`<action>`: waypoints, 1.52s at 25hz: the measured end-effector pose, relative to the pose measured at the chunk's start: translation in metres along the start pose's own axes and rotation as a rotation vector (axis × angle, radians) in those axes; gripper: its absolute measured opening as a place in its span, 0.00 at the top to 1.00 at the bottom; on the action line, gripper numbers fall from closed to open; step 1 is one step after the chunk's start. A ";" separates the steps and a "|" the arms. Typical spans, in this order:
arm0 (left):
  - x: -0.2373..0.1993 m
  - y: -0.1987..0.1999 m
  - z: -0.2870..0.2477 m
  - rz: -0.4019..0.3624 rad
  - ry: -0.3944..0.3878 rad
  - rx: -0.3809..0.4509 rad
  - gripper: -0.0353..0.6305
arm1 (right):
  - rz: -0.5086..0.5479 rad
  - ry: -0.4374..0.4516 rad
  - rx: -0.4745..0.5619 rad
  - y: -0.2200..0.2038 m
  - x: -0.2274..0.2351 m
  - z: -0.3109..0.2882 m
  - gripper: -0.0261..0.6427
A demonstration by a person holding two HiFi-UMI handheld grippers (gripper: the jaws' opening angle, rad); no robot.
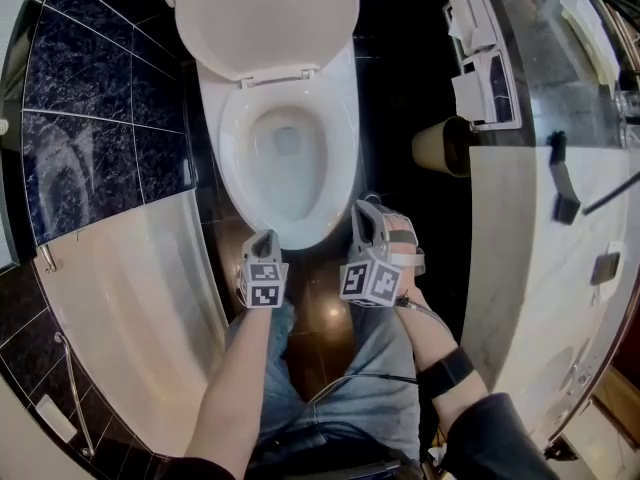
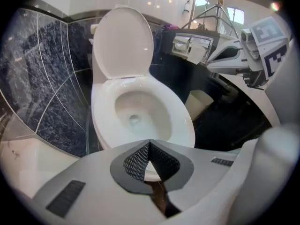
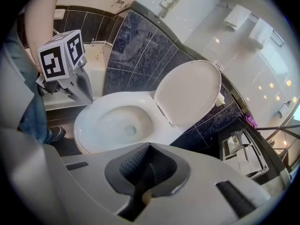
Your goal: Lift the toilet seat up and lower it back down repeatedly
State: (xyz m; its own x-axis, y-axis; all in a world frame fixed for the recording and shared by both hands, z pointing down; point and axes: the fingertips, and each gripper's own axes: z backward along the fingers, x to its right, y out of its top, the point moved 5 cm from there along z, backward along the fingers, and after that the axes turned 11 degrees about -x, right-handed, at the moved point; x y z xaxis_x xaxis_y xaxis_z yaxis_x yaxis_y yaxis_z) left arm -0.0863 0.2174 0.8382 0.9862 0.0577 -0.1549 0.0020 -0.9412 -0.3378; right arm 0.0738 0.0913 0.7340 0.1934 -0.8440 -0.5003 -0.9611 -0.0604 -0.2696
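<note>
- Toilet: we see it in the middle of the head view, its bowl open toward us.
- Lid: a solid white oval, raised on its hinge at the far end of the bowl and leaning back.
- Toilet seat: we read the broad white ring round the bowl as the seat. It lies flat, with neither tool on it.
- Left gripper: held over the near left edge of the bowl and angled down. In its own view the ribbed tips are pressed together and pinch nothing.
- Right gripper: held just off the near right edge of the bowl, beside the left one. In its own view the jaws are closed against each other and empty.
- We cannot tell whether either tool touches the rim.
- Bathtub: pale, on the near left, below a wall of dark marbled tiles.
- Paper holder: on the far right, fixed to the side of a pale counter.
- Beige bin: on the dark floor, right of the toilet.
- The person's forearms and jeans fill the near edge of the head view.
</note>
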 end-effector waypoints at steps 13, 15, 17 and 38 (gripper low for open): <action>-0.019 0.129 0.208 -0.015 0.056 0.248 0.95 | -0.272 -0.018 0.076 0.062 0.119 0.117 0.93; -0.024 0.148 0.248 -0.021 0.082 0.294 0.95 | -0.313 -0.023 0.097 0.071 0.139 0.140 0.93; -0.028 0.167 0.284 -0.038 0.106 0.339 0.95 | -0.326 -0.030 0.125 0.080 0.156 0.162 0.93; -0.022 0.211 0.482 -0.051 0.207 0.607 0.95 | -0.615 0.052 0.329 0.095 0.233 0.309 0.93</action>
State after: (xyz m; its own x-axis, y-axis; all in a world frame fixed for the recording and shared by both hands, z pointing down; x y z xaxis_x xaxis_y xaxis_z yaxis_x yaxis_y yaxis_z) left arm -0.1873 0.1783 0.3226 0.9990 -0.0249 0.0375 0.0162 -0.5797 -0.8147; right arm 0.0883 0.0539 0.3378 0.6656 -0.7332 -0.1396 -0.5692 -0.3776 -0.7304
